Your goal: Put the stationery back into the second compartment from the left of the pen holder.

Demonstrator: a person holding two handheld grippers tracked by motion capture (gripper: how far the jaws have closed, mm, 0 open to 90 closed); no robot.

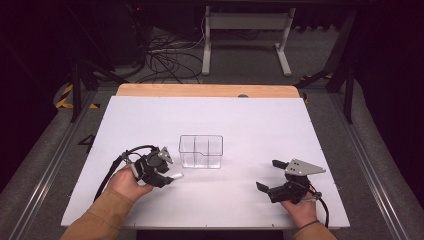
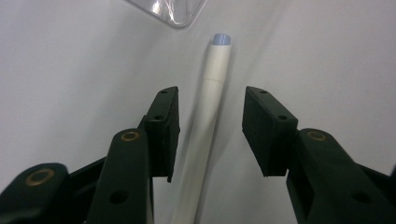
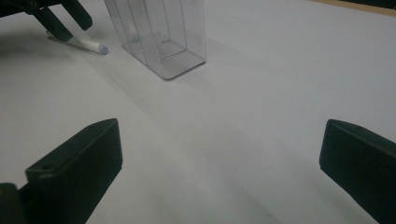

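A white marker (image 2: 205,121) with a pale blue tip lies flat on the white table (image 1: 235,115). My left gripper (image 2: 211,93) straddles it, one black pad on each side, with a narrow gap between each pad and the barrel. From above, the left gripper (image 1: 167,176) sits at the near left, and the marker (image 1: 176,176) pokes out toward a clear plastic box (image 1: 201,151) with inner dividers. My right gripper (image 1: 266,174) rests at the near right, jaws wide open and with nothing between them. In the right gripper view the box (image 3: 159,32) and marker (image 3: 88,45) lie ahead.
The box stands upright near the table's middle, just beyond the marker's tip. A wooden strip (image 1: 205,90) runs along the far edge. Past it are cables and a white stand (image 1: 245,35) on the floor. Bare white surface lies between the two grippers.
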